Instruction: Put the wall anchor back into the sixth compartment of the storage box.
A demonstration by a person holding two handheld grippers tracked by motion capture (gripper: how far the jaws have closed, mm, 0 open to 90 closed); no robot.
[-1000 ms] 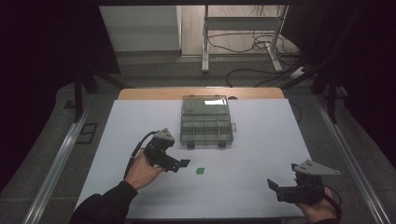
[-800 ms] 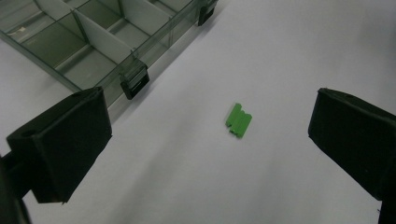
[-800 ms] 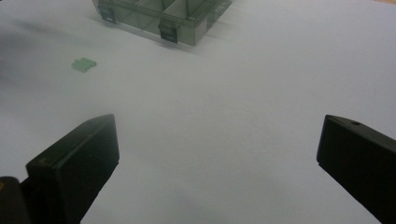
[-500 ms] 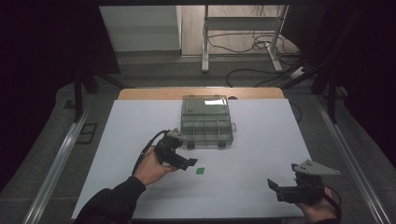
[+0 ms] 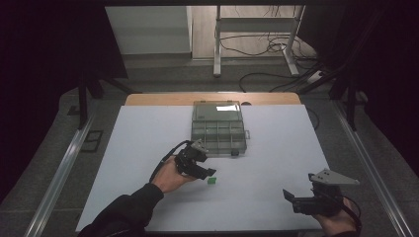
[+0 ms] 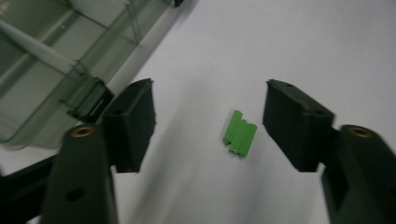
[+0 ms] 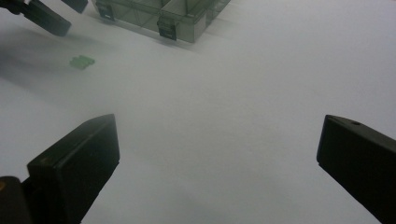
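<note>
Green block (image 6: 239, 137) between open jaws

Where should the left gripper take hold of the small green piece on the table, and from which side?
Probably across its short width, coming down from above: the green piece lies flat, ridged and elongated, between the left gripper jaws, which have just been closing but don't touch it yet.

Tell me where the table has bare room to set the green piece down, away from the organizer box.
Bare white table lies left of the left gripper, and a wide patch runs between the green piece and the right gripper. It is crowded just below the clear organizer box, where the left gripper's jaws bracket the piece without touching it.
</note>
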